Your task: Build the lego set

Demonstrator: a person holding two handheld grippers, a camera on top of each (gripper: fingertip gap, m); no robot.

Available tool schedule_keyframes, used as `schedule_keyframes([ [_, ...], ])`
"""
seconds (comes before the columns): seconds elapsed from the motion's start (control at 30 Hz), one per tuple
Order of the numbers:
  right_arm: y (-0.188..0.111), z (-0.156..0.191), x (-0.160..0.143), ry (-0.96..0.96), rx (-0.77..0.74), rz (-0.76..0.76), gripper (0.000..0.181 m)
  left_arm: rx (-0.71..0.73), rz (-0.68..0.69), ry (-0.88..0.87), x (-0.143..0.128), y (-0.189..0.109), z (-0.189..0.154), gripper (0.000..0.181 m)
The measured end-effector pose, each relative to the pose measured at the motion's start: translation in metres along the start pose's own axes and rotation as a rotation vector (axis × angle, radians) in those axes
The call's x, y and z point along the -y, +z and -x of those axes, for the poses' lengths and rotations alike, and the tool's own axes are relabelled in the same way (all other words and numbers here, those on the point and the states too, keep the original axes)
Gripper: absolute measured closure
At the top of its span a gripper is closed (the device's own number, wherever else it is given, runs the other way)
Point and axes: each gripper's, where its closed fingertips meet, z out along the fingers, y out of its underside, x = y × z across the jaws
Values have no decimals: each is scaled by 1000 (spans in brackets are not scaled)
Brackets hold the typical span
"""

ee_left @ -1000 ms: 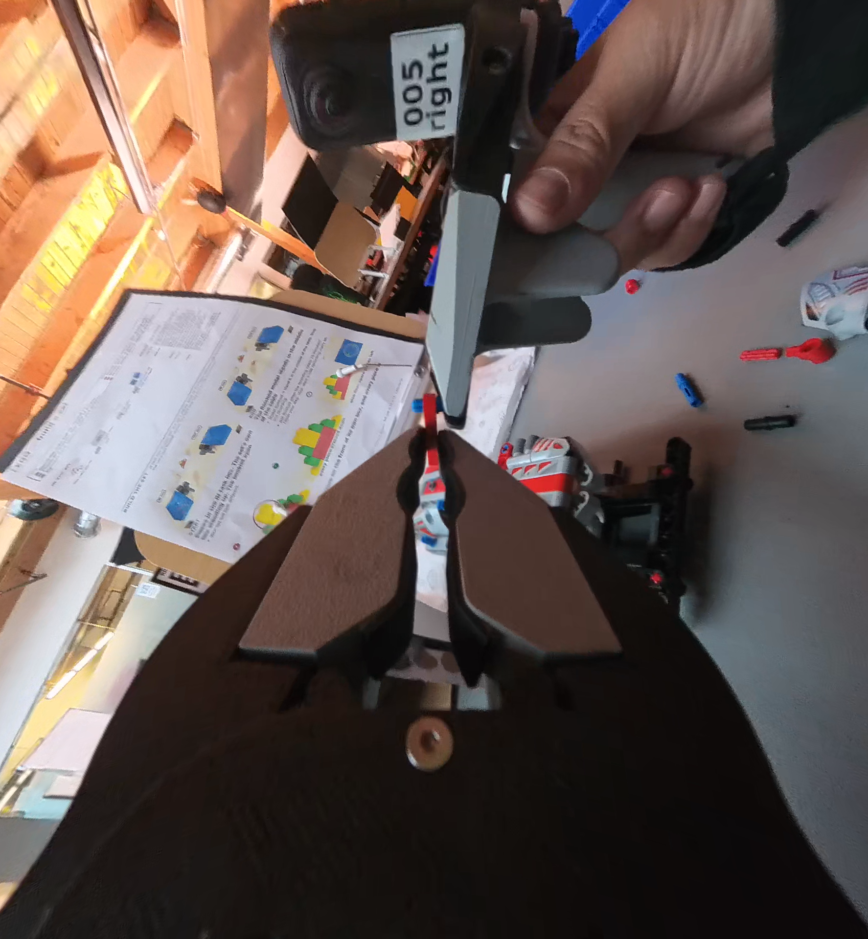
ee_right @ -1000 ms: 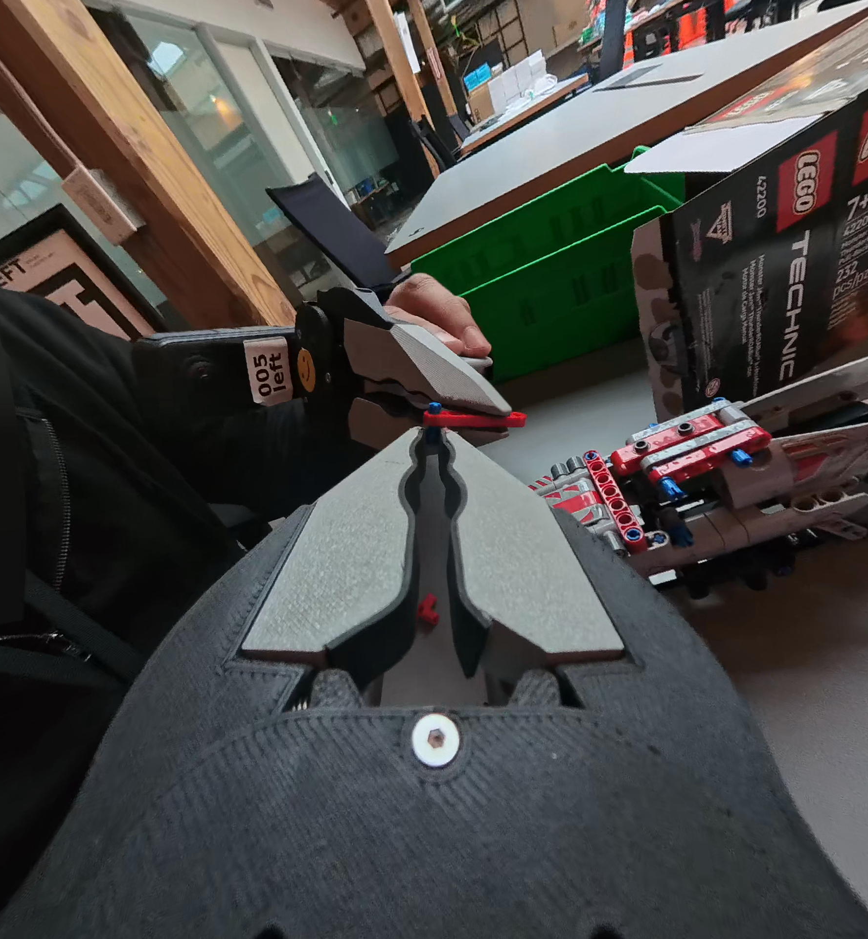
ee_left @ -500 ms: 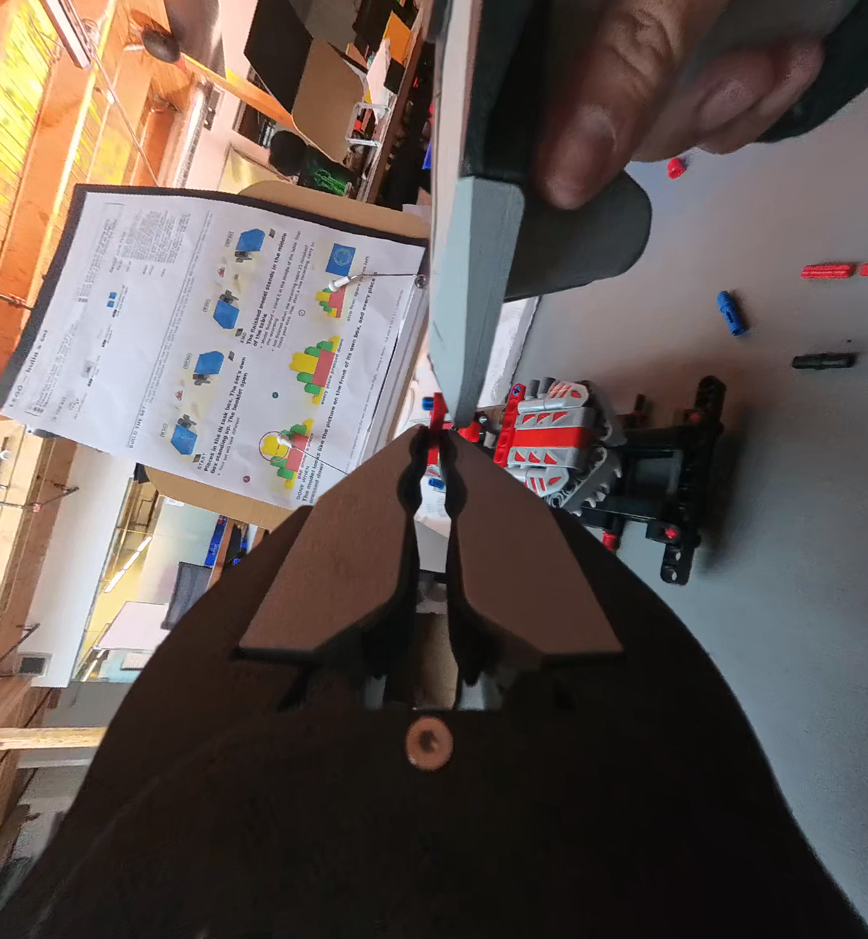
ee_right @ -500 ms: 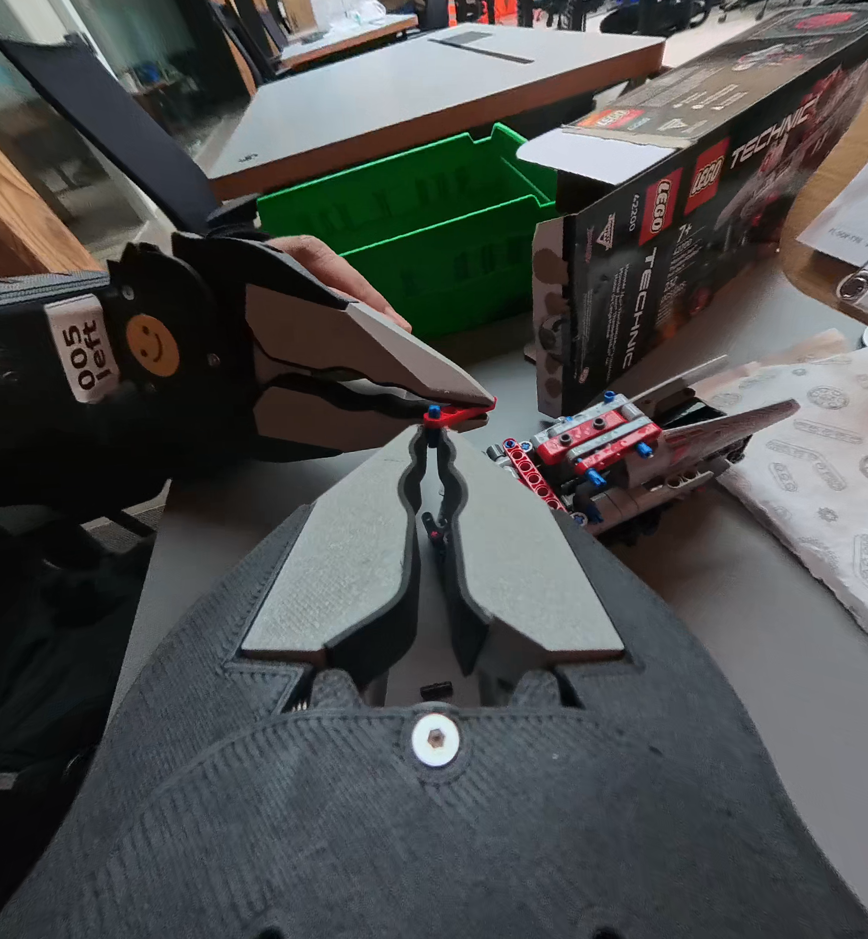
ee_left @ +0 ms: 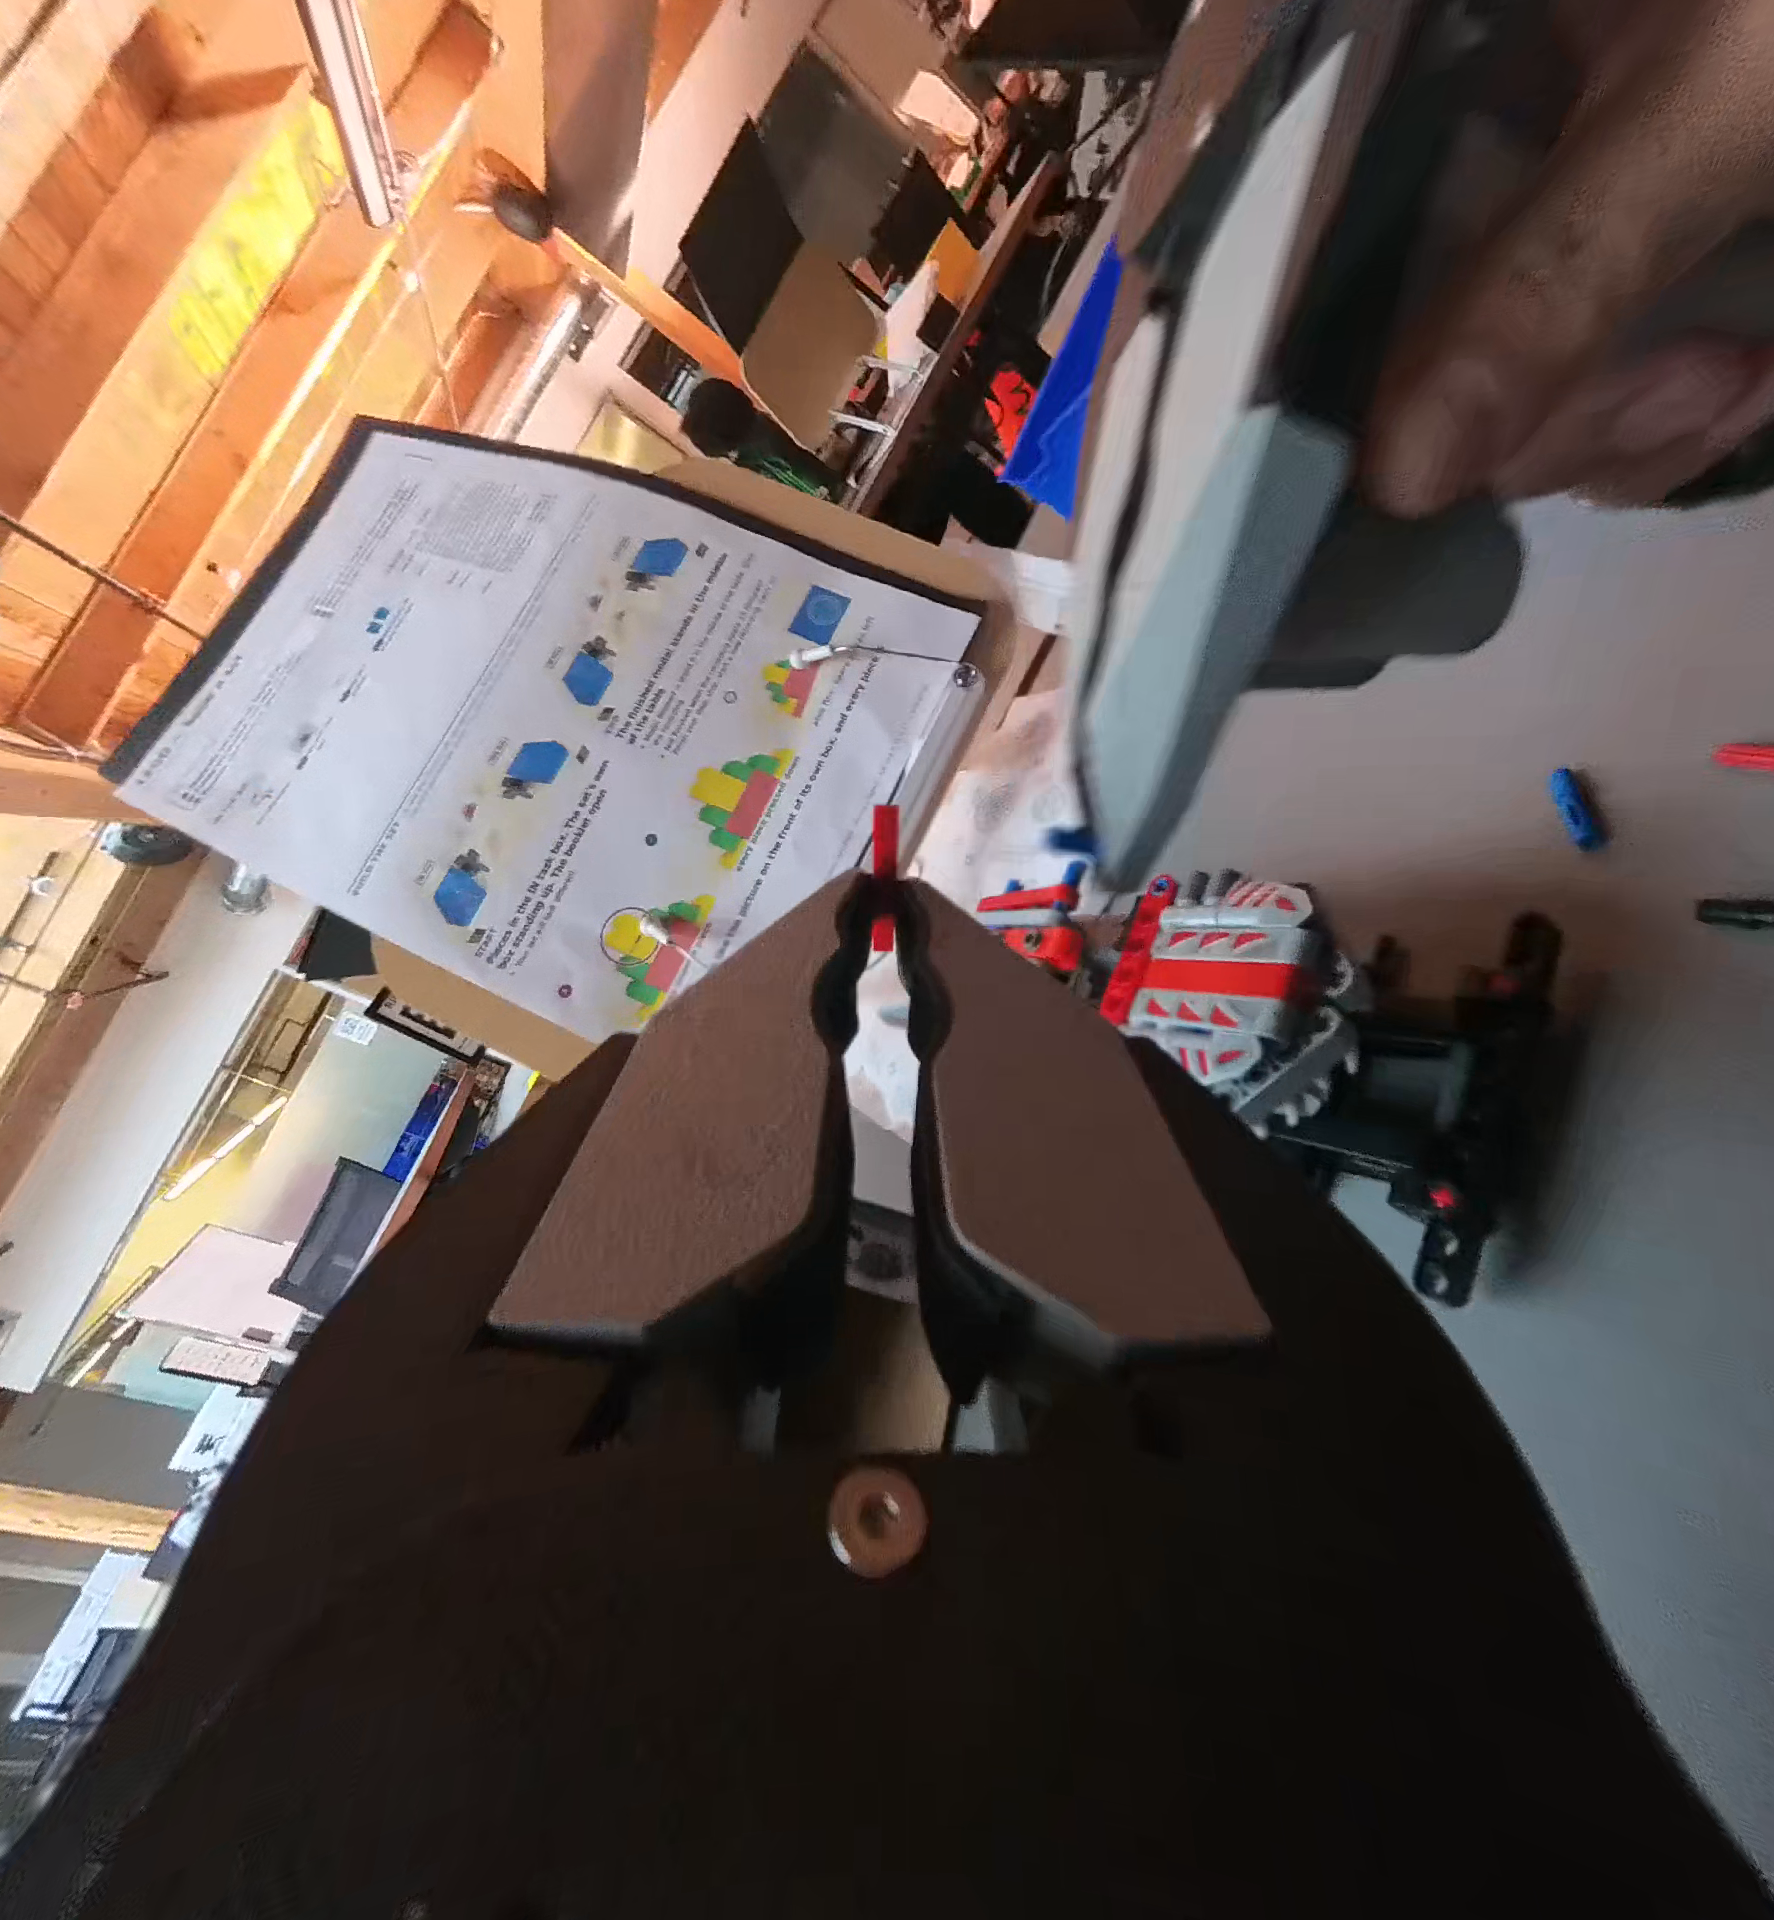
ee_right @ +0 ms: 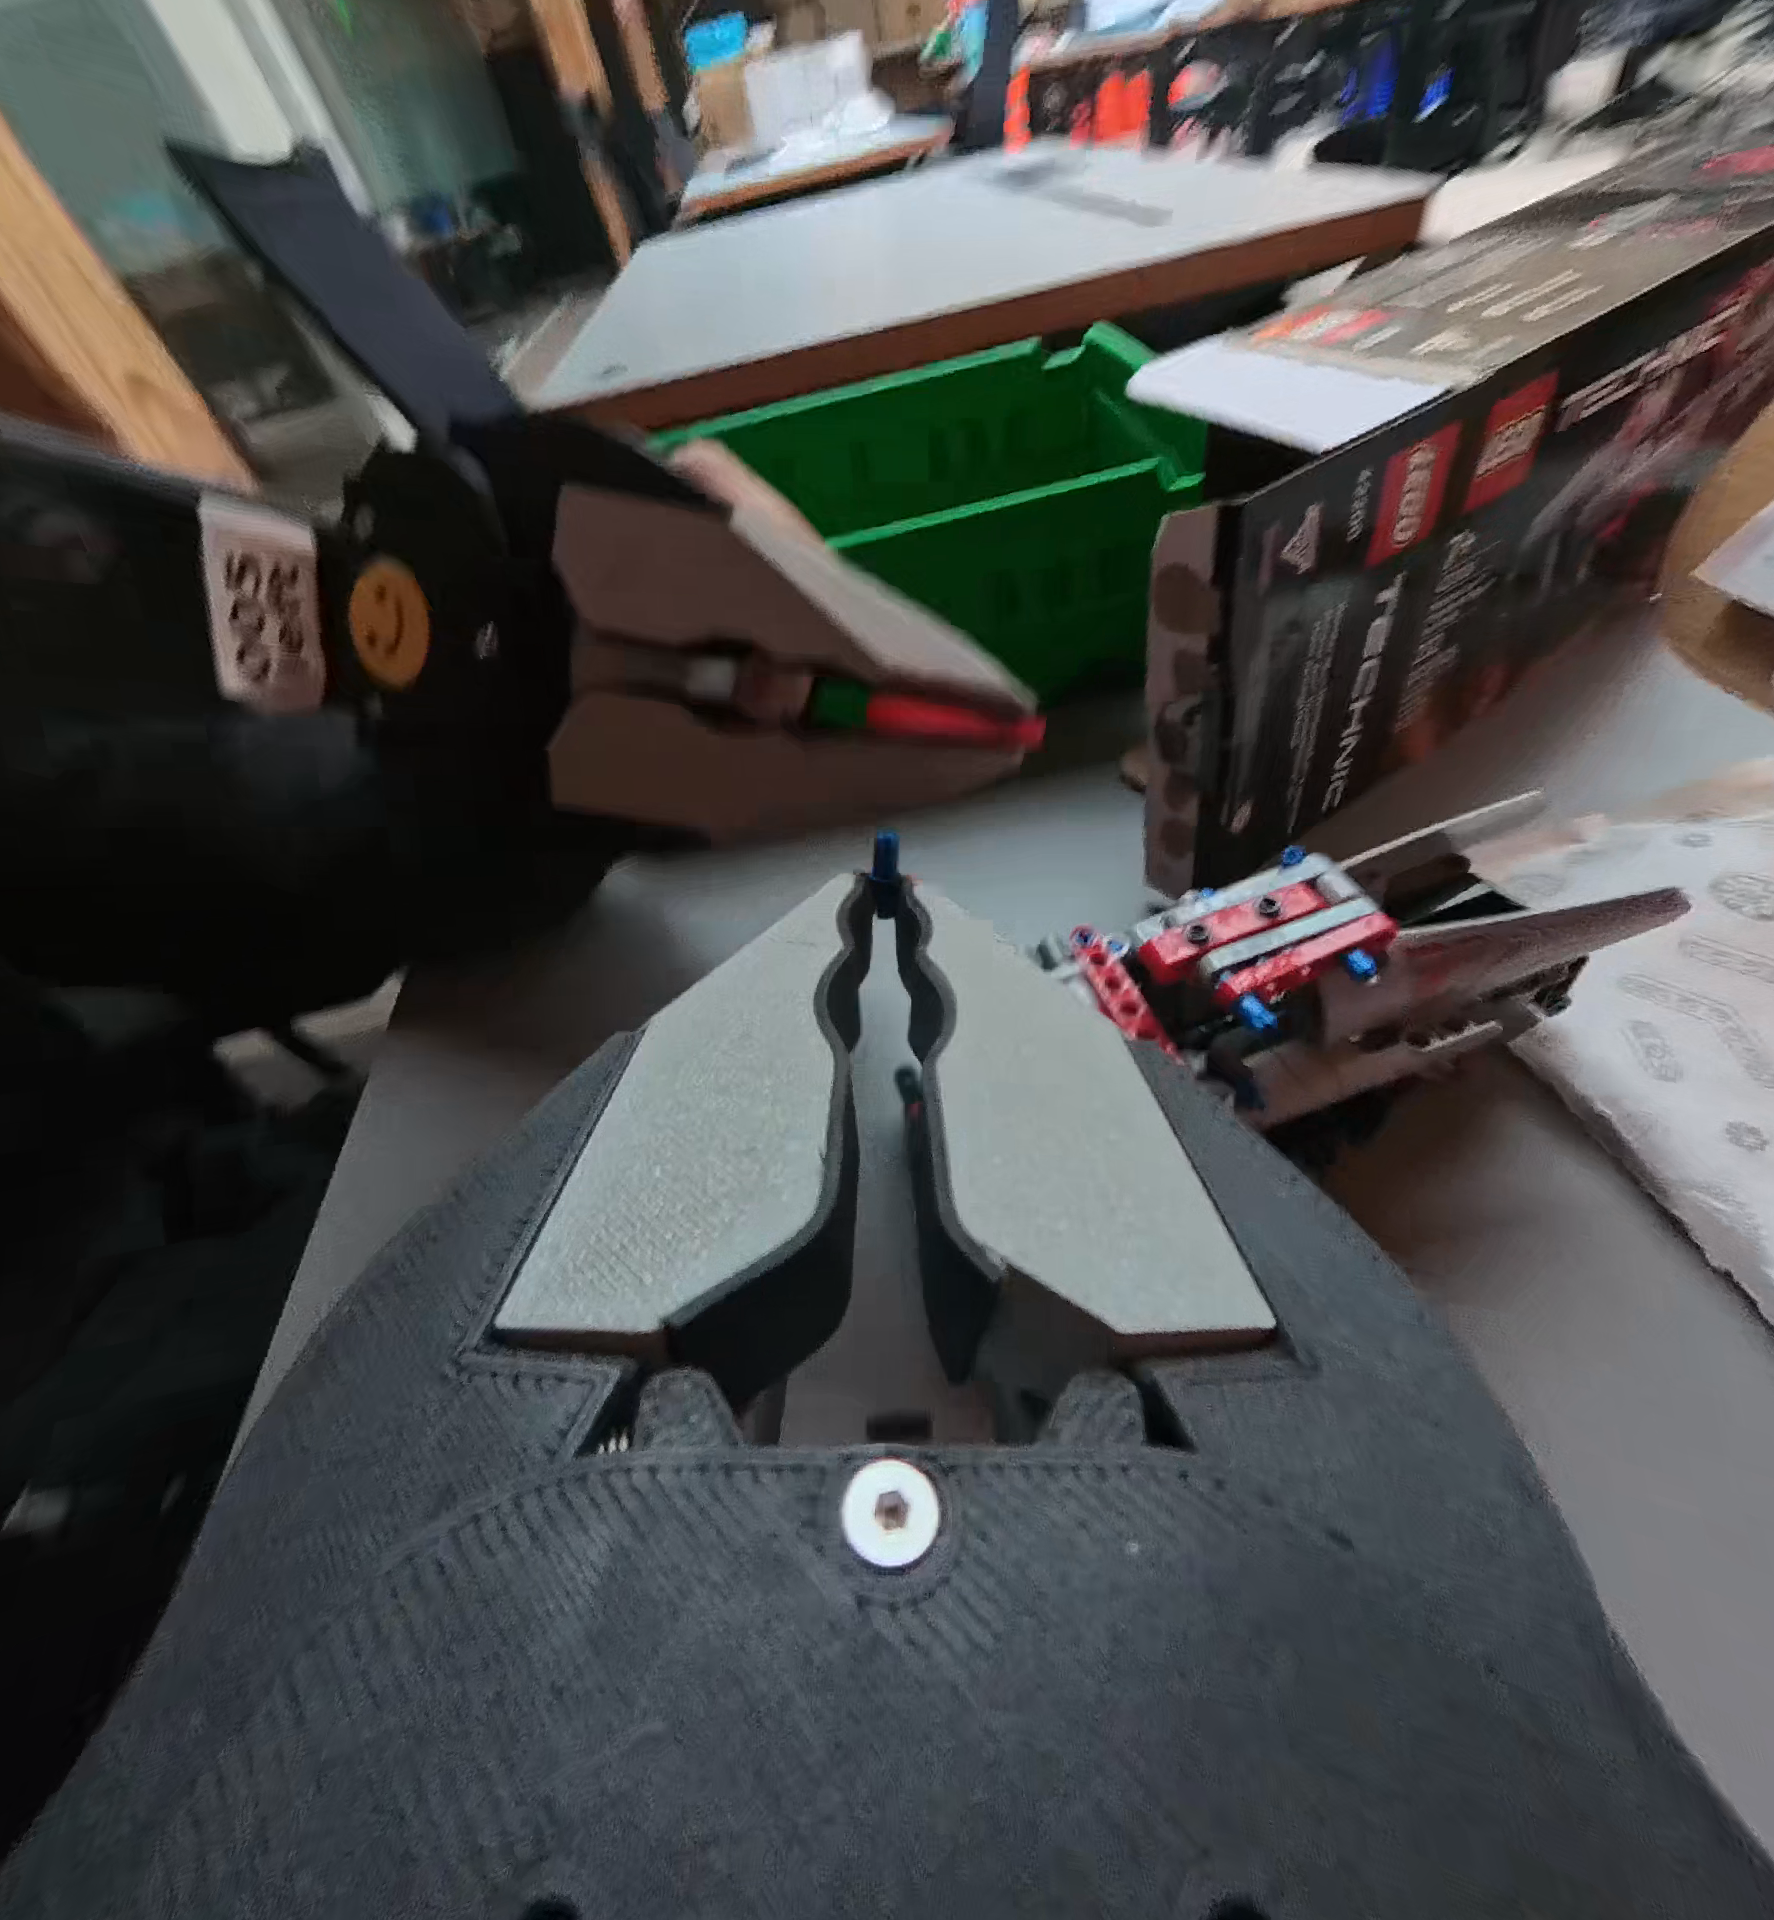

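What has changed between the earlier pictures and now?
The blue pin in the right gripper no longer touches the red piece and now sits below it. The left gripper stays shut on the red piece. The model has not moved.

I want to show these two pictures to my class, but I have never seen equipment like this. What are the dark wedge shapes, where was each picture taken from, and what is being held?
There is no robot. A person holds a two-finger tool in each hand, and each tool carries a camera looking forward along its fingers, so the wedges are that tool's own fingers.

In the left wrist view, the left tool is shut on a thin red piece. The right tool crosses the upper right, with the person's hand on it.

In the right wrist view, the right tool pinches a small blue pin.

On the grey table sit a half-built red and grey model, its box, a green bin and loose pins.
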Motion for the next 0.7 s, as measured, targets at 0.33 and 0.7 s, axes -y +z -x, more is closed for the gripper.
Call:
schedule_keyframes([
  [0.33, -65, -26, -104, -24, -116, 667, 180, -223, -63, 170, 12, 5, -67, 180],
  [0.7, -70, -32, -131, -90, -113, 774, 161, -401, -78, 291, 21, 4, -128, 167],
])
